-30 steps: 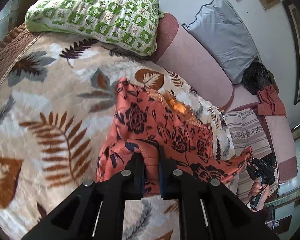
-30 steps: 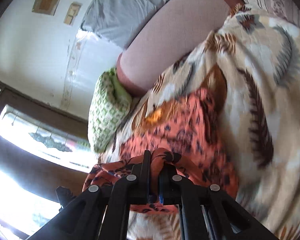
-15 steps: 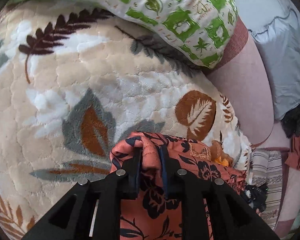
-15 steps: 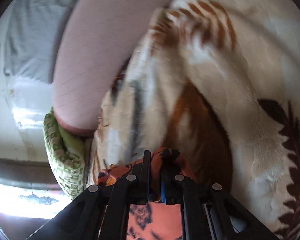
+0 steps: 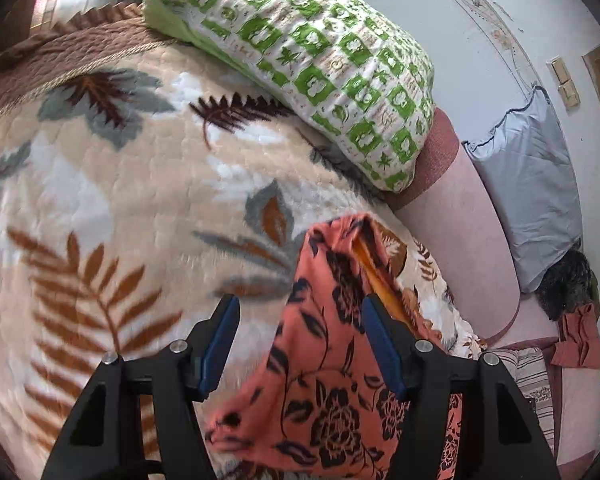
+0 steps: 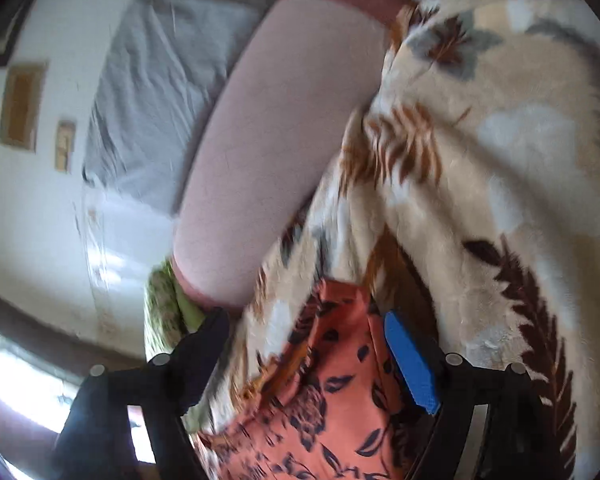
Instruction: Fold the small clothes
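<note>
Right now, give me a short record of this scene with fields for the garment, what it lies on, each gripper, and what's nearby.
garment: orange floral cloth, lying slack
surface: leaf-print blanket
left gripper: jaws opening, cloth between them, pads not pressing on it
right gripper: jaws opening, cloth below, not gripped
nearby: green checked pillow at the blanket's far edge; grey pillow against the wall
fold state: cannot tell from these views

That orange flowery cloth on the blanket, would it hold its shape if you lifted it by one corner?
Probably not. The cloth lies in soft creases and follows the blanket, so it looks thin and floppy and would likely hang limp. It also seems light, and might slide off on a smoother surface.
</note>
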Demonstrator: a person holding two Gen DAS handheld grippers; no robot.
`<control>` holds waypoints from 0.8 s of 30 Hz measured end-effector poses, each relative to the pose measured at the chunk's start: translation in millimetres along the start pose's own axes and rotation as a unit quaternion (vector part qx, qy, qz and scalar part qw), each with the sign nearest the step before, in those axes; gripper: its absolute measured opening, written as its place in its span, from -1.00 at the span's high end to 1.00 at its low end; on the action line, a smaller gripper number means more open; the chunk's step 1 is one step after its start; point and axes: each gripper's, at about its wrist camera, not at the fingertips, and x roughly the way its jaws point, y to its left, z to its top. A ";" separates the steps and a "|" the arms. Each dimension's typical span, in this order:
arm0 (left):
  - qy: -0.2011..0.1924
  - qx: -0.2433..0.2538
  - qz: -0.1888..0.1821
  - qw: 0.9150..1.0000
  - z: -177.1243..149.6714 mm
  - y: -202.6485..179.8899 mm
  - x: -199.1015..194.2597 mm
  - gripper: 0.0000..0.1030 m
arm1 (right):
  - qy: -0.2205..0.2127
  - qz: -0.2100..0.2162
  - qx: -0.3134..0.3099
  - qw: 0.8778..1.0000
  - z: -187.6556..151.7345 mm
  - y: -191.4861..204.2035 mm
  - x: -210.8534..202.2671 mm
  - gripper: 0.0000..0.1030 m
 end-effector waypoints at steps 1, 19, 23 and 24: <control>0.001 -0.012 -0.001 1.000 -16.6 1.0 -0.3 -0.24 | 0.014 -0.007 0.000 1.000 -2.4 3.4 -0.1 -0.60; 0.017 0.167 0.133 0.977 -42.8 -31.8 58.5 -0.41 | 0.183 -0.170 -0.333 0.909 -197.2 43.8 8.9 -0.16; -0.014 0.166 0.131 0.977 -31.1 -34.7 53.4 -0.41 | 0.215 -0.185 -0.347 0.894 -196.5 51.4 25.4 -0.17; -0.002 0.168 0.155 0.973 -32.2 -32.2 59.6 -0.43 | 0.216 -0.185 -0.352 0.892 -197.8 49.2 27.2 -0.18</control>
